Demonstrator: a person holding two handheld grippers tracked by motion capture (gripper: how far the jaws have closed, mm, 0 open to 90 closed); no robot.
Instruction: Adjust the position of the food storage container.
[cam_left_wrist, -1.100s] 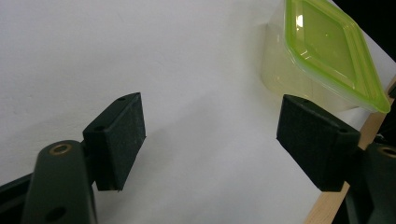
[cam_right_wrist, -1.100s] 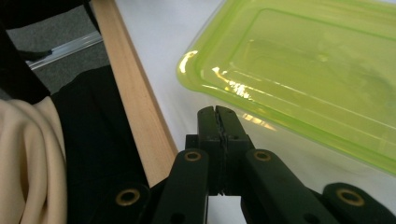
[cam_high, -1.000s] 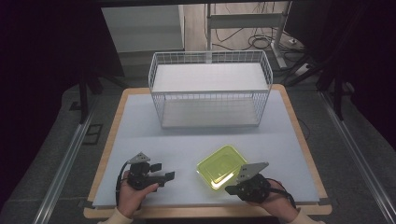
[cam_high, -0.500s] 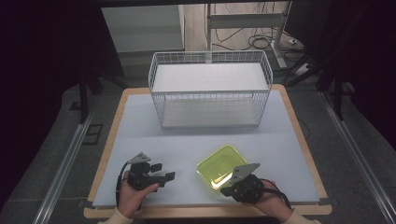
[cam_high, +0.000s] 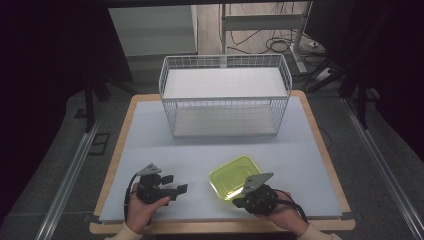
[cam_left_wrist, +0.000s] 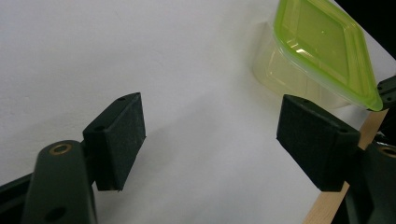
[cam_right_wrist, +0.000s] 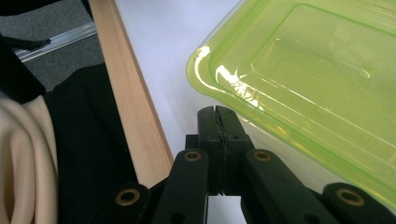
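Box (cam_high: 234, 176) with green lid sits on surface (cam_high: 200, 155), near front edge, well short of basket (cam_high: 225, 95). My right gripper (cam_right_wrist: 217, 122) clenched empty just beside its corner, likely nudging. Left gripper (cam_high: 180, 189) released, idle, jaws toward box.

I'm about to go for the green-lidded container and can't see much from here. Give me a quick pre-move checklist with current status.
1. Left gripper open: ok, jaws stand wide apart with nothing between them.
2. Right gripper open: not ok, jaws are pressed together, empty, at the container's near edge.
3. Container free: ok, it sits on the table, neither gripper clamps it.
4. Lid seated: looks ok, the green lid lies flat on the clear base.
5. Wire basket ready: ok, both its levels look bare.
6. Container's contents: cannot tell through the lid.
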